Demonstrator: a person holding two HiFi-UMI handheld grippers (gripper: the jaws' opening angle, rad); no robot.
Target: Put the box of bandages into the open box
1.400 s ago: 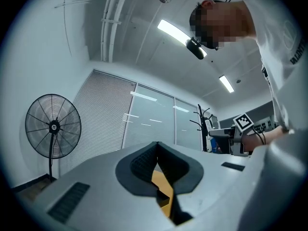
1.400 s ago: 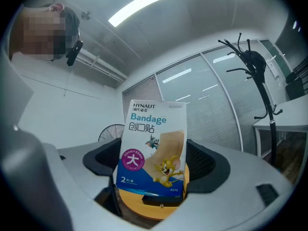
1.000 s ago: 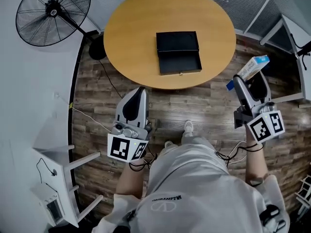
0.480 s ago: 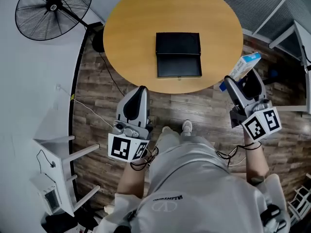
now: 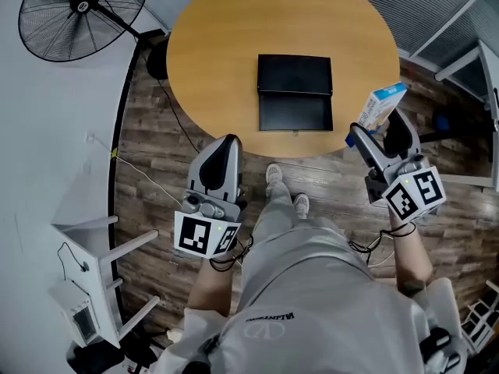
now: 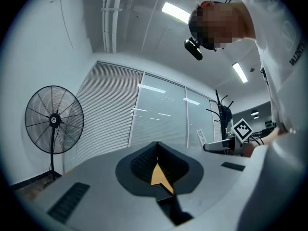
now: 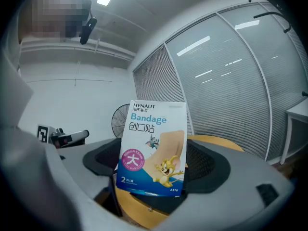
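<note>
A round wooden table stands on wood-plank floor, a black pedestal fan beside a white wall.

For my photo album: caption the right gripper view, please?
Right gripper shut on a bandage box, wooden table beyond its jaws.

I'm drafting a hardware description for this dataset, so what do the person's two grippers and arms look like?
The left gripper and right gripper are light grey moulded shells, tapering forward, with dark ribbed padding round the jaws. Each carries a white cube printed with black square markers at its rear, and black cables trail beneath. The person wears a pale grey short-sleeved top.
</note>
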